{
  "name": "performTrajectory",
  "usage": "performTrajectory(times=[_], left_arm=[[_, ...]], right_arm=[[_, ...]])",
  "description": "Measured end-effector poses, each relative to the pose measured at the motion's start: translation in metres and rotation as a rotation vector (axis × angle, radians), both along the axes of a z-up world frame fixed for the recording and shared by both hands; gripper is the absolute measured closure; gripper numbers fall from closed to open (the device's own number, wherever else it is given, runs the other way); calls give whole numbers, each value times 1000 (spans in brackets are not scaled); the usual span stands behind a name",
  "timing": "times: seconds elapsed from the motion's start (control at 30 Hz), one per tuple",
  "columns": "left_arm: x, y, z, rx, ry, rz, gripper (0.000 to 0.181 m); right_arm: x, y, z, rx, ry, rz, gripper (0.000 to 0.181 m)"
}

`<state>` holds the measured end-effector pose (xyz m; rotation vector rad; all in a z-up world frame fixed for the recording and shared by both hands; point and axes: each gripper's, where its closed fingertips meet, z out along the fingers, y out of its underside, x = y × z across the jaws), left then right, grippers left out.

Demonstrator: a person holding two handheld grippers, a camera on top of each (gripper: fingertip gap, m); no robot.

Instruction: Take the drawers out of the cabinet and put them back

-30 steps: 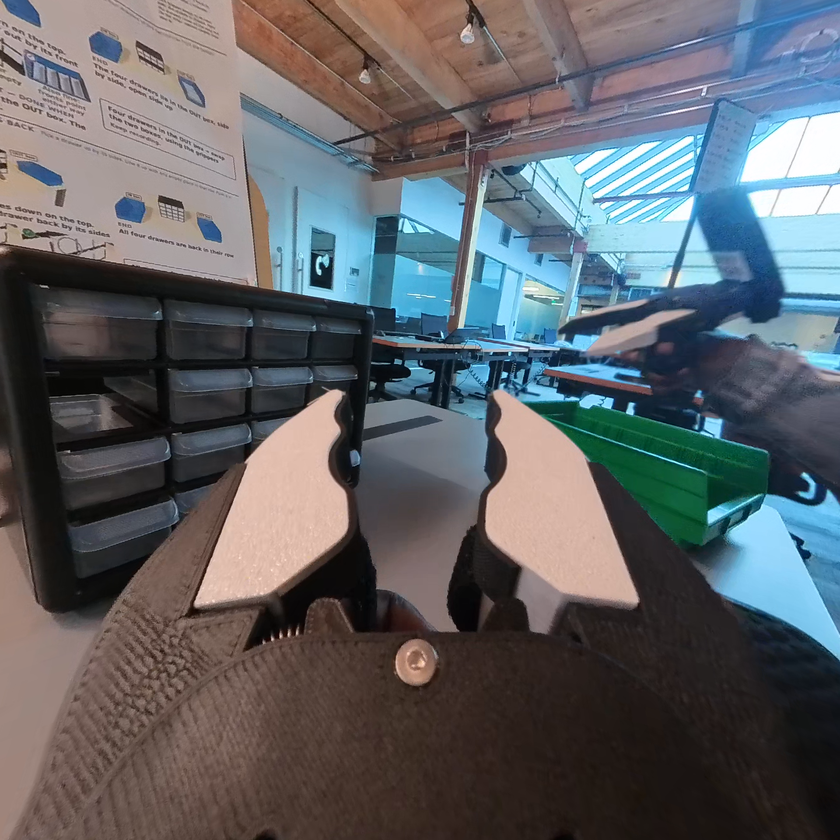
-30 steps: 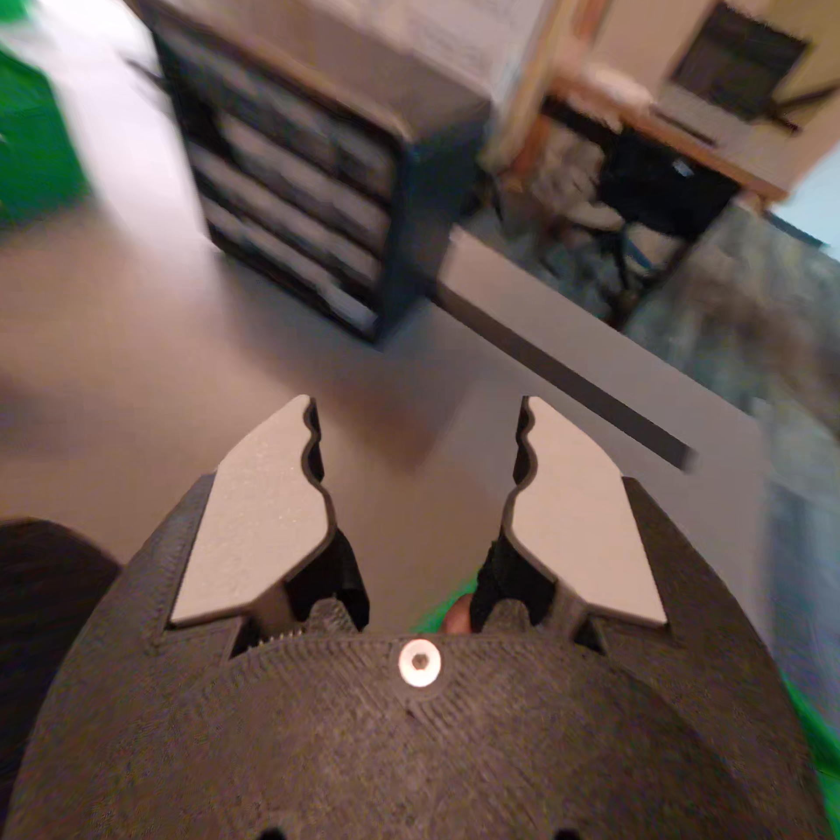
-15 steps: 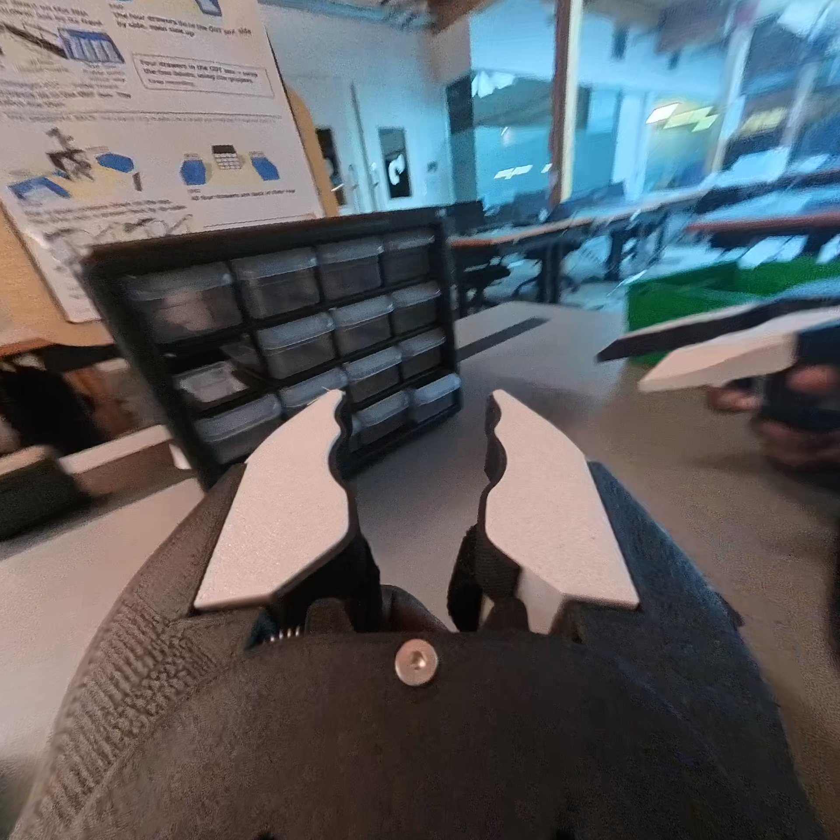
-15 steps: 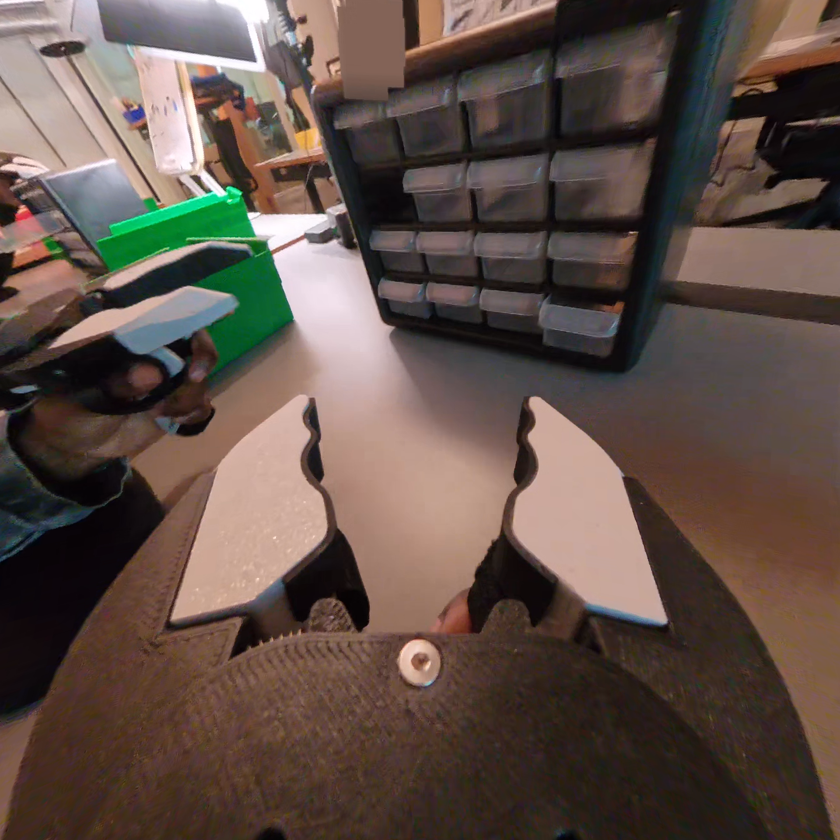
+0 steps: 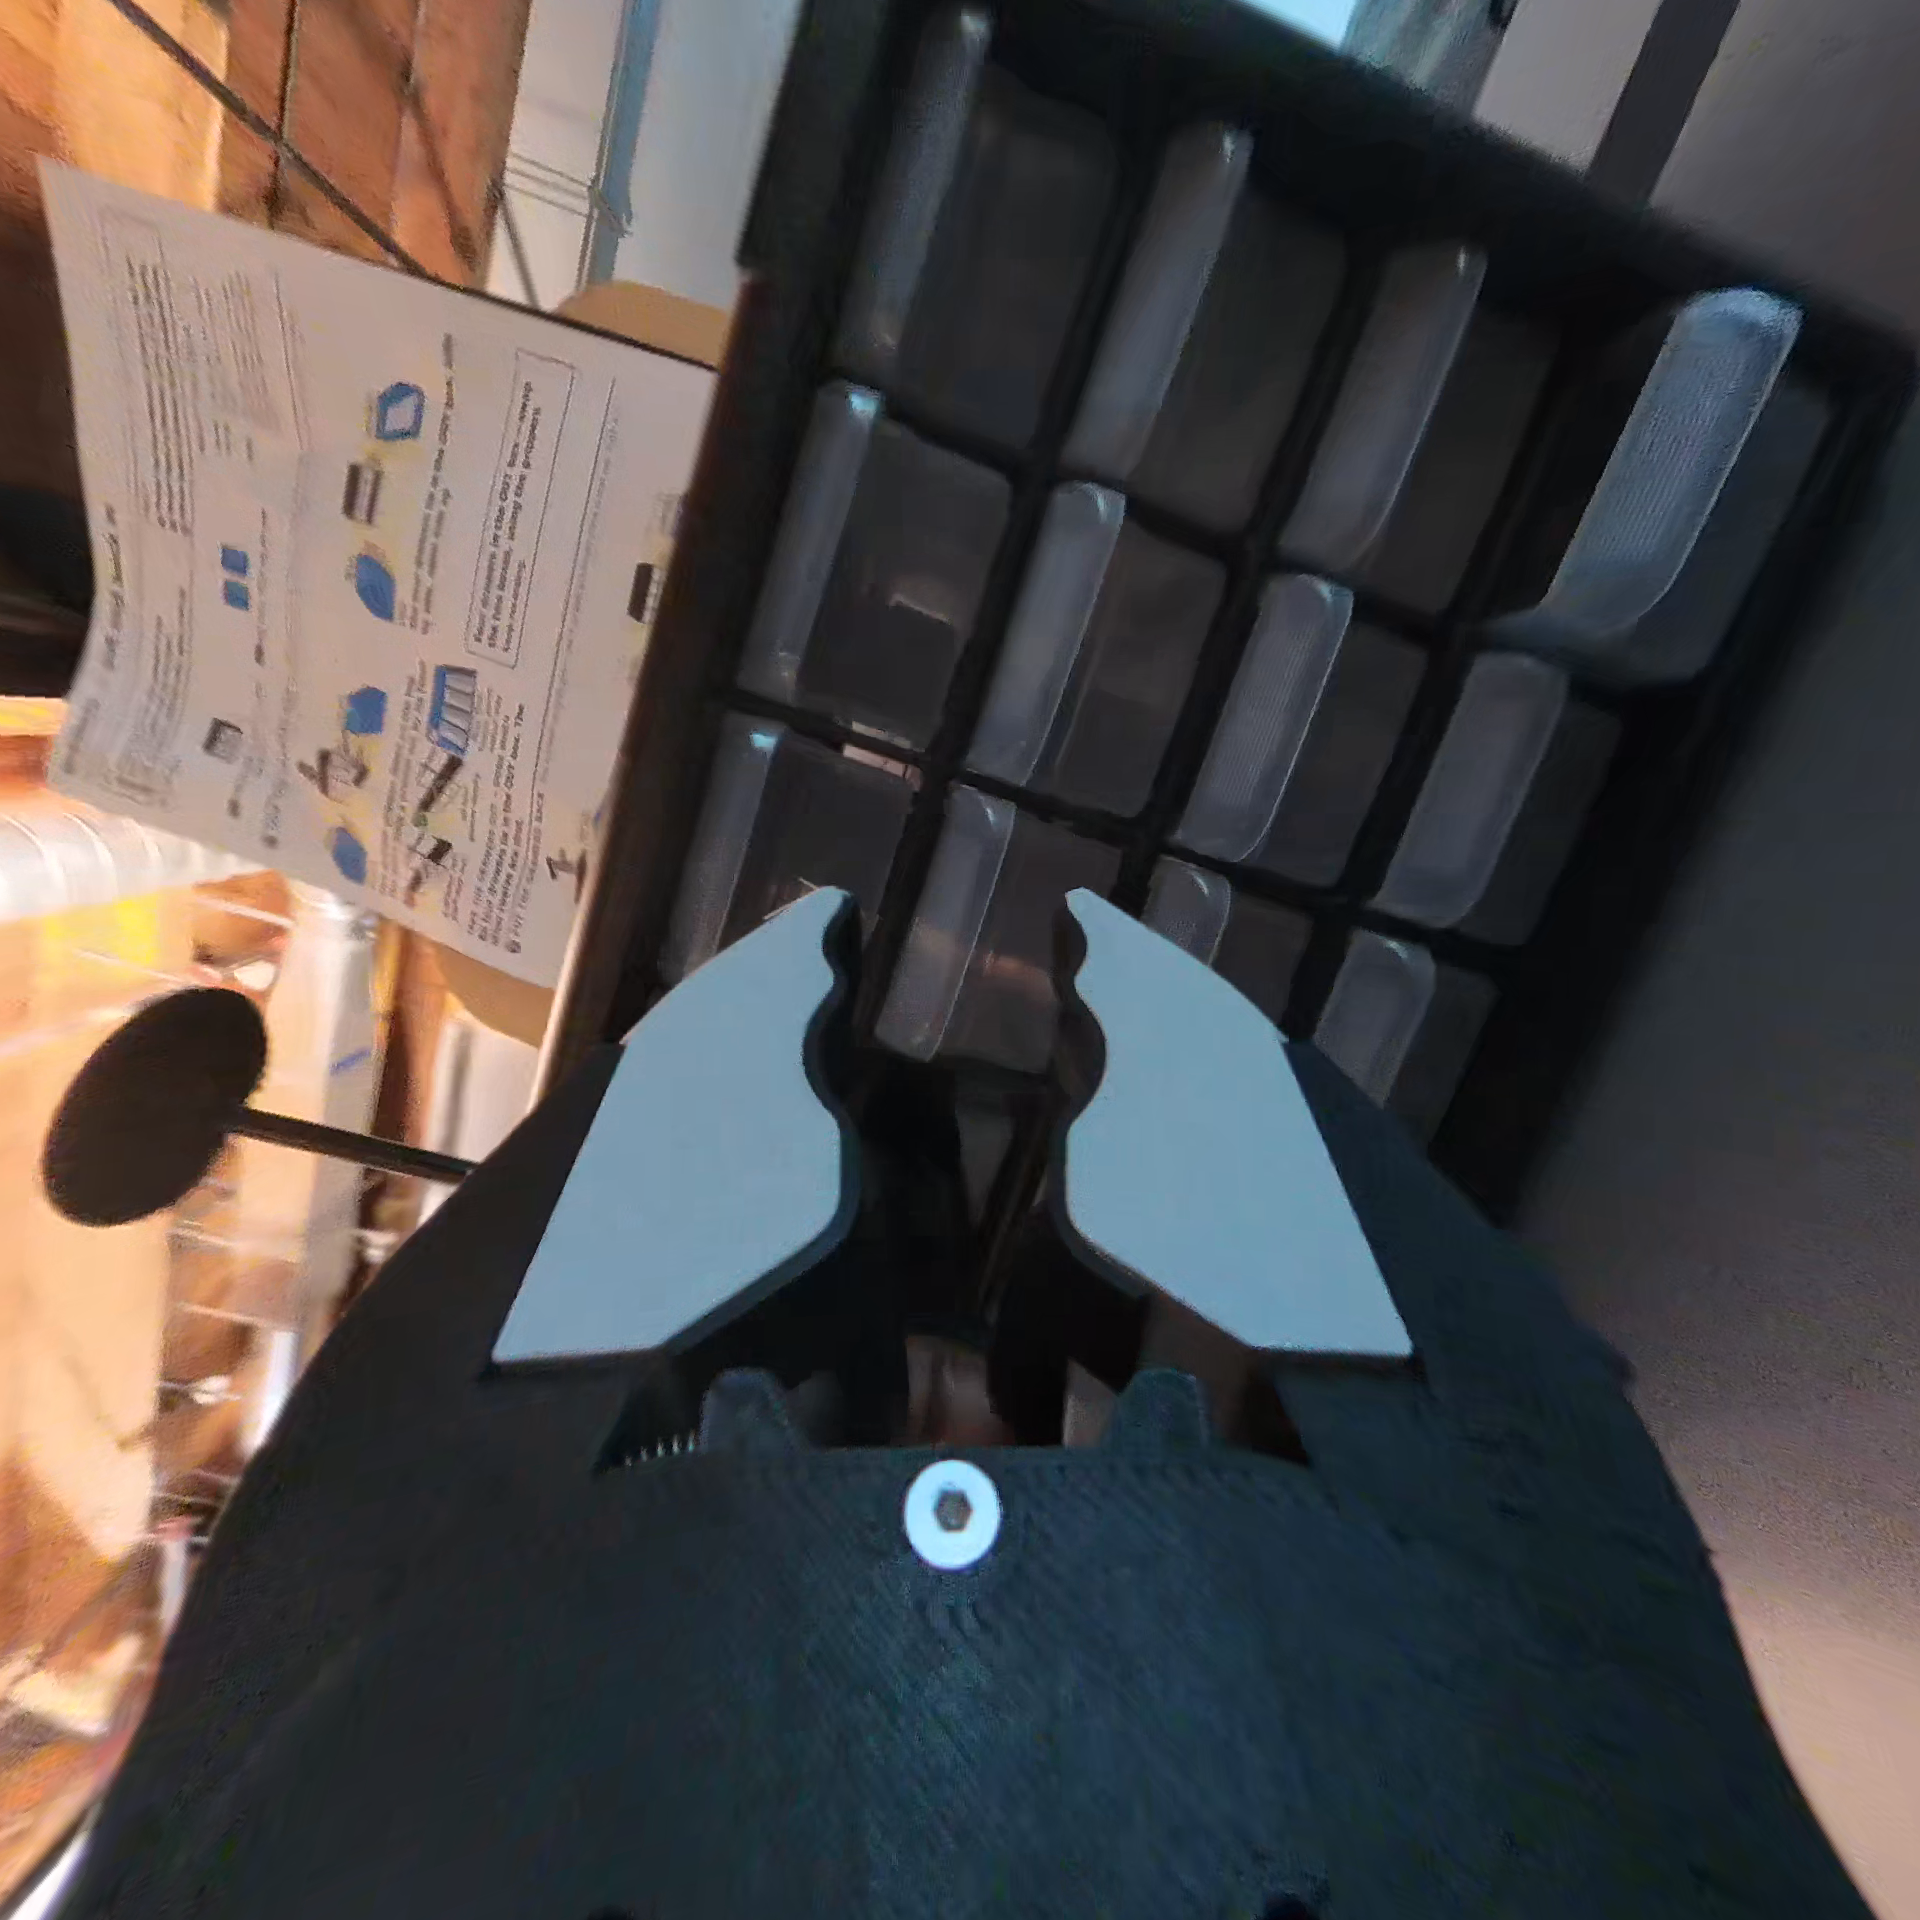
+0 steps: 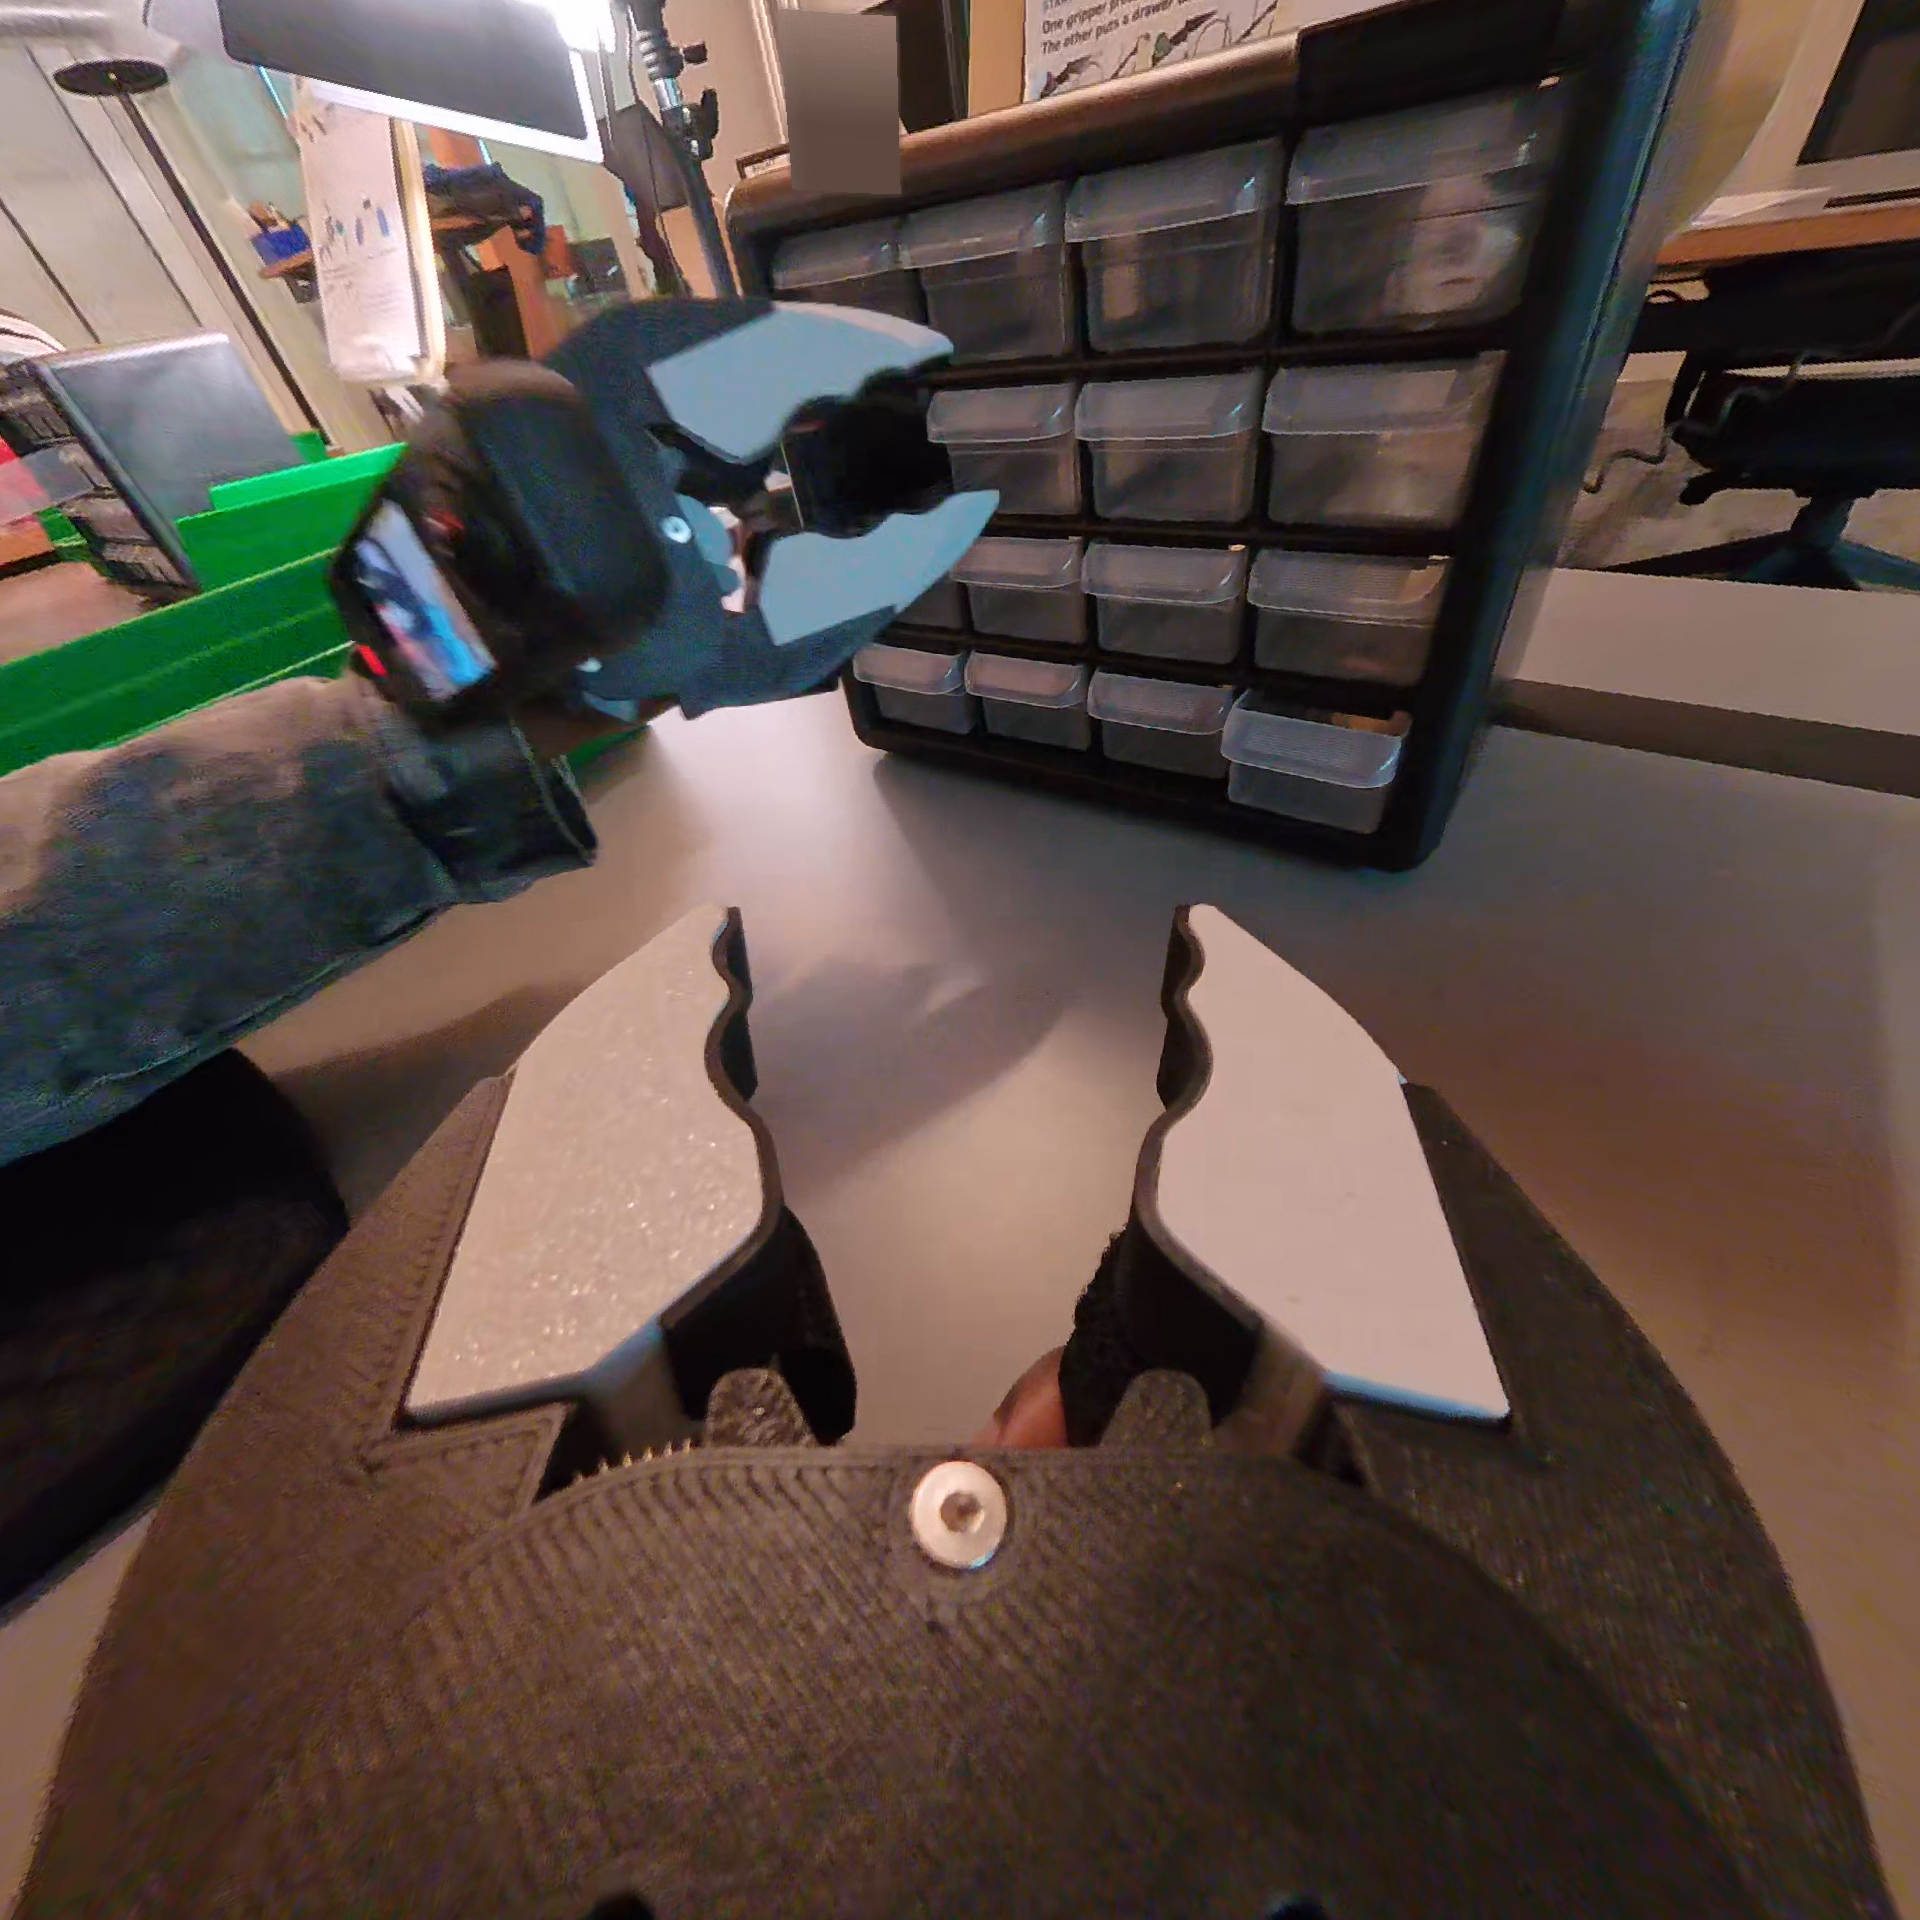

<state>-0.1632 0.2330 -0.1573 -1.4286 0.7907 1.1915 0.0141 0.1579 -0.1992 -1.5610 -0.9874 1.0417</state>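
The left gripper (image 6: 883, 457), rolled on its side with jaws parted and nothing between them, is closing in on a clear drawer (image 6: 1003, 447) in the second row at the left of the black cabinet (image 6: 1558, 416), upper centre of the right wrist view — seemingly the first pull. Next it needs to pinch the drawer's lip squarely. The right gripper (image 6: 956, 997) is waiting spread and empty at lower centre over bare table (image 6: 1610, 1039) — ample room; one bottom-row drawer (image 6: 1314, 764) is jutting out.
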Motion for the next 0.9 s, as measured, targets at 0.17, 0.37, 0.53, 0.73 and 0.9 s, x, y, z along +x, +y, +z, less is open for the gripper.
performTrajectory(times=[0.17, 0.37, 0.53, 0.73, 0.9], left_arm=[[-10, 13, -2, -9, 136, 39, 158], [-14, 13, 1, -8, 256, 62, 170], [-1, -7, 1, 8, 238, 33, 172], [24, -43, 1, 52, 256, -15, 172], [29, -54, 0, 61, 230, -28, 172]], right_arm=[[-1, 0, 0, -4, -2, 6, 104], [0, 0, -1, -13, 1, 9, 105], [-1, 0, -3, -15, -9, 11, 106], [-2, -1, -6, -12, -22, 18, 106], [-3, 0, -9, -13, -34, 14, 107]])
